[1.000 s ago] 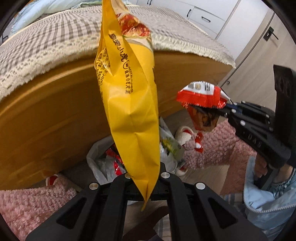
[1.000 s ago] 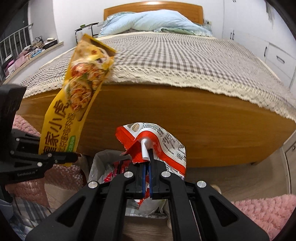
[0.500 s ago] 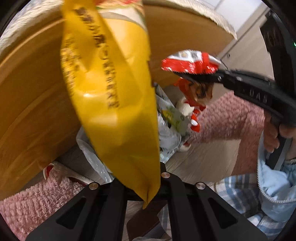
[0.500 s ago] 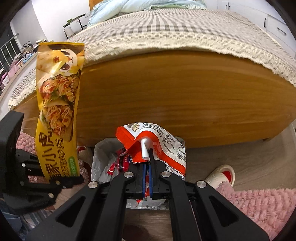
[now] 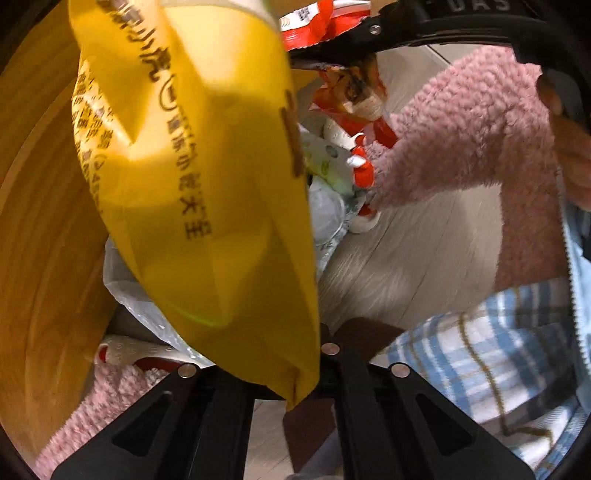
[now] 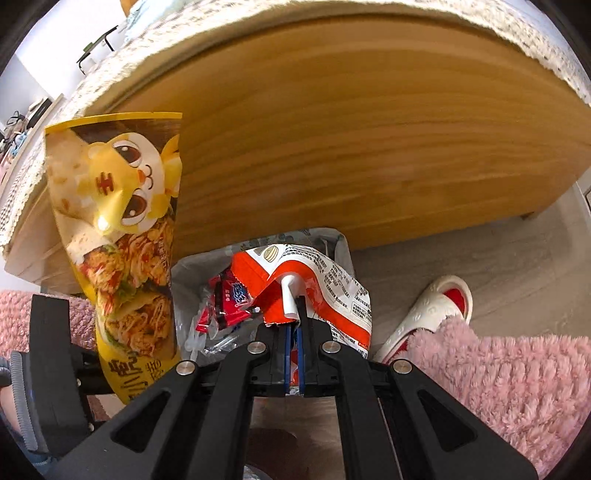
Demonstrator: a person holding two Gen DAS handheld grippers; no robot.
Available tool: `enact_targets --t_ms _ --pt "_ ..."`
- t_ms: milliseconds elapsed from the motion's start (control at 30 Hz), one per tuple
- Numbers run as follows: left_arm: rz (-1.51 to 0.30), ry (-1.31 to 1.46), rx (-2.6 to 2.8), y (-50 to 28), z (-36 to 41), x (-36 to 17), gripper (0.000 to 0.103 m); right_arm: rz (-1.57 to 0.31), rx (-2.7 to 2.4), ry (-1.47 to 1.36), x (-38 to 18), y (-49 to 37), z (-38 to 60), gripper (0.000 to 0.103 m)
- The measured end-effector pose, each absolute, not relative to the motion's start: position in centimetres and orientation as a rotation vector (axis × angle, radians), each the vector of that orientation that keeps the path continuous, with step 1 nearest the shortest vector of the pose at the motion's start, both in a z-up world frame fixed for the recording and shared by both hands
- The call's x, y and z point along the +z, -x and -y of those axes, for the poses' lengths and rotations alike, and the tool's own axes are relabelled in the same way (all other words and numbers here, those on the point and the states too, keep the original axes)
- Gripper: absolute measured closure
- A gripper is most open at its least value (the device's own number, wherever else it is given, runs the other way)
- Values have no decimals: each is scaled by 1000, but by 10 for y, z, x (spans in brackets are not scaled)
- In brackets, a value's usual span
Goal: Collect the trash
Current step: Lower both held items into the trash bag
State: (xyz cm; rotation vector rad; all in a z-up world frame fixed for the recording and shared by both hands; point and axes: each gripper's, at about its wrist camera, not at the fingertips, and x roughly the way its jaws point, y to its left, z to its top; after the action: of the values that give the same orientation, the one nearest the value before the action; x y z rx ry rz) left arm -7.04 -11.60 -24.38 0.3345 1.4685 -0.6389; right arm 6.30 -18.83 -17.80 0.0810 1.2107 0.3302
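The yellow snack bag [image 5: 207, 192] is the big thing here, long and crinkly, and it fills the middle and upper left of the left wrist view with dark printed characters running down its back. From the right wrist view you get its front [image 6: 125, 236] at left of frame: a cartoon tiger face up top and a photo of a stuffed wrap under it. The left gripper [image 5: 295, 384] has its fingers pinched onto the bag's bottom corner, low in the frame, so the bag stands up out of them.

The second piece is a red and white wrapper [image 6: 314, 291], torn open, with small black print on the white side. It's at centre of the right wrist view, clamped between the pressed-together fingers of the right gripper [image 6: 293, 332]. In the left wrist view the same wrapper [image 5: 332, 22] shows at the top edge, blurry.

Just past both of them there's a clear plastic trash bag [image 6: 258, 254] sitting open on the floor against the wooden bed frame [image 6: 351, 140], already holding a red candy wrapper [image 6: 229, 299] and other scraps. The red and white wrapper hangs right over its opening, the yellow bag over its left rim.

Further out: a white and red slipper [image 6: 439, 306] at right on the pale wood floor [image 6: 480, 258], next to fuzzy pink fabric [image 6: 517, 376].
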Motion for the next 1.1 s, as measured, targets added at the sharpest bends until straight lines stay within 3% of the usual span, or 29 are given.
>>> enact_targets --t_ms 267,600,1100 --pt "-1529 -478 -659 63 105 -267 103 -1297 325 -111 -191 -72 168 101" --pt "-1409 -745 -552 50 100 -279 103 -1345 353 -79 -208 -77 158 101" --pt "-1434 -770 -468 36 91 -307 103 -1345 397 -66 -222 -86 149 101"
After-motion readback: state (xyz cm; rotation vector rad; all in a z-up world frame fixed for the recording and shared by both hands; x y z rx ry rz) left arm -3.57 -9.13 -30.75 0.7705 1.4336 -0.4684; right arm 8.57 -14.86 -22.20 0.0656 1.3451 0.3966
